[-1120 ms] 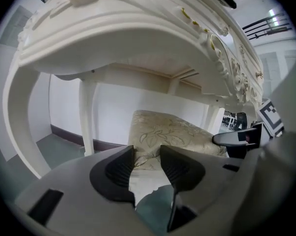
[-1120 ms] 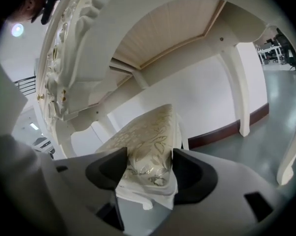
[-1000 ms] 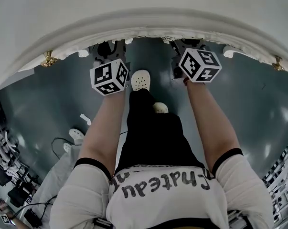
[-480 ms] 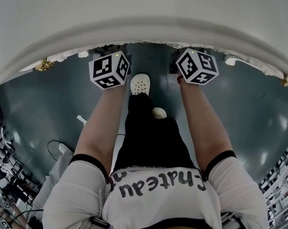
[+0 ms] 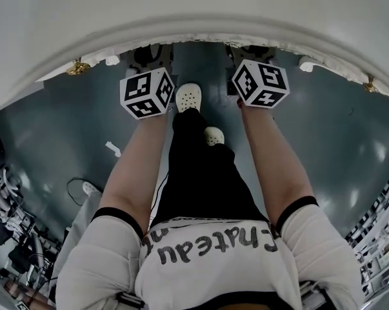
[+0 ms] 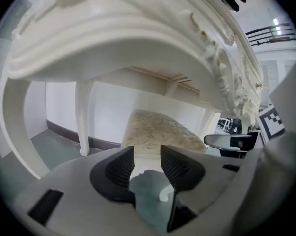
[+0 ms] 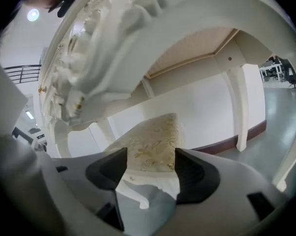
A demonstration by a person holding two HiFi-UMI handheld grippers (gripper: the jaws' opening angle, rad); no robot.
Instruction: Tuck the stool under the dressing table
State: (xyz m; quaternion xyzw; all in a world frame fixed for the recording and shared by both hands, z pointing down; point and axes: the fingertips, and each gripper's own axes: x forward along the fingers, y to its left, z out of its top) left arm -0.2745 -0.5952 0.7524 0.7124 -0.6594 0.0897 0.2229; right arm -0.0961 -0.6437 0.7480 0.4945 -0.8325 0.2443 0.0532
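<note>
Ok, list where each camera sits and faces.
Head view: on the head, steeply down at the white carved dressing table's edge; forearms, black trousers show.
Left gripper view: on left hand-held gripper, facing under the table; parted jaws show.
Right gripper view: on right hand-held gripper, likewise.
Both gripper views share the cream floral-cushioned stool.

Staged furniture corner in a lab-like hall.
Ornate white dressing table (image 5: 181, 18) on glossy grey floor (image 5: 46, 141); loose cables (image 5: 71, 187) and cluttered equipment racks (image 5: 7, 234) at the edges.
</note>
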